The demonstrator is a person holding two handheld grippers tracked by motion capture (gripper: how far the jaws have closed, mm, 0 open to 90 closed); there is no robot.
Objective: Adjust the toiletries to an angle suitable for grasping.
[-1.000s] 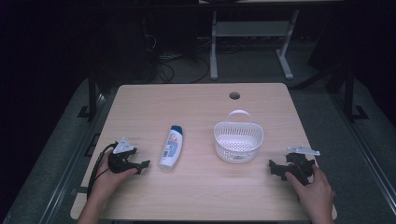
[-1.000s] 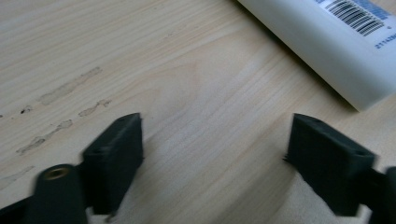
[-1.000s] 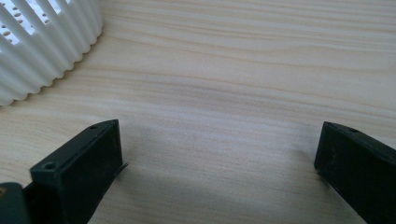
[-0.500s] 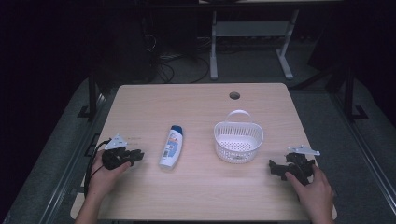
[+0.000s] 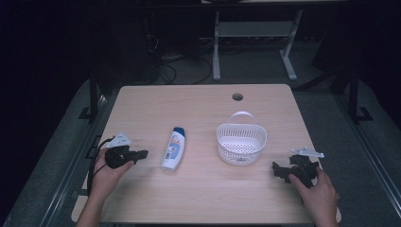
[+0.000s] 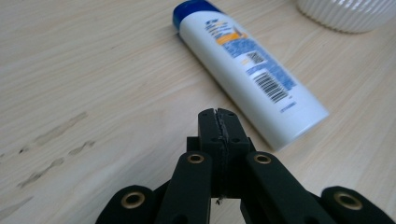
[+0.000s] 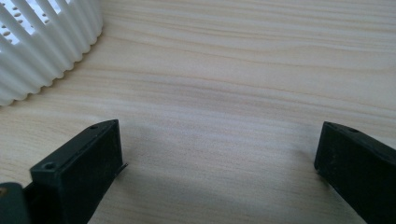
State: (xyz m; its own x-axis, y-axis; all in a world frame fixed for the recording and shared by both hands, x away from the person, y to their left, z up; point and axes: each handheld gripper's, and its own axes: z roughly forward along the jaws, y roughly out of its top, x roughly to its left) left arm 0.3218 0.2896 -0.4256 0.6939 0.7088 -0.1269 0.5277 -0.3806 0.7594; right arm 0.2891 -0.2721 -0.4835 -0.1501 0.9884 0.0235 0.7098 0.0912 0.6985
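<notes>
Basket is chopped off at my left gripper view's top right, and the bottle label's too blurry to read.

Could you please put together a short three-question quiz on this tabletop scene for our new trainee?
1. True or false: the left tongs are shut with nothing between the jaws.
2. Multiple choice: how does the shampoo bottle sit on the table? A) upright on its cap B) lying on its side C) inside the basket
3. Fill in: the right tongs stand ____, near the white basket.

Key
1. True: in the left gripper view the jaws meet, short of the bottle.
2. B: it lies flat, blue cap pointing away from the person, apart from the basket.
3. Open: bare table shows between the jaws.
</notes>
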